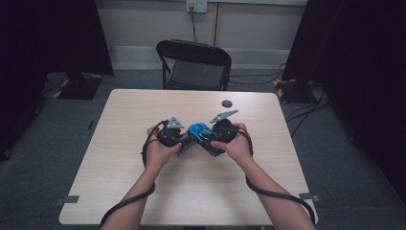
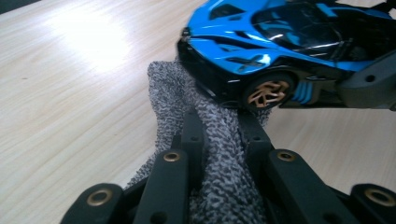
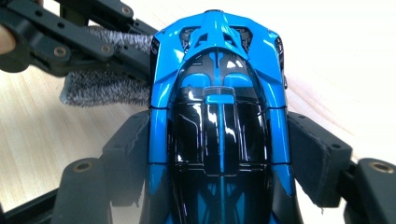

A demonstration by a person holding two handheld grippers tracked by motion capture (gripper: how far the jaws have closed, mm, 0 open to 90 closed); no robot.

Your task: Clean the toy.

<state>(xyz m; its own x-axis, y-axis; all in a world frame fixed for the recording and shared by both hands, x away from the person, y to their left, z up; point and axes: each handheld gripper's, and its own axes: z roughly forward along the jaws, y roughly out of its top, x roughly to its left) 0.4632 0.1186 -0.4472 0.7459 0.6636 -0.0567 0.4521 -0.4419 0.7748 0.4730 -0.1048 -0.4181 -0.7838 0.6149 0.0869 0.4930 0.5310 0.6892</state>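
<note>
**Blue car getting a wipe, mid-counter**

So the person has both tongs working close together around the middle of the counter [image 1: 143, 201]. The right tongs [image 3: 219, 154] are clamped on a blue car [image 3: 219, 93], one jaw pressed on each side of the body, nose pointing away from the camera in the right gripper view. The car is shiny blue with black glass and a gold wheel [image 2: 268, 92] showing in the left gripper view.

The left tongs [image 2: 219, 135] are squeezed shut on a grey cloth [image 2: 187, 93]. The cloth bunches up between the jaws and its far end sits right against the car's front corner, just by that wheel. In the right gripper view the cloth pokes out to the left of the car, touching its side.

From the high view the car [image 1: 198, 130] sits between the two hands, left hand [image 1: 158, 151] and right hand [image 1: 234, 146] nearly touching. Can't tell if the car rests on the counter or hangs just above it.

Further back on the counter there's a small dark disc [image 1: 226, 103], well apart from everything. A black chair [image 1: 194, 64] stands beyond the far edge.
</note>
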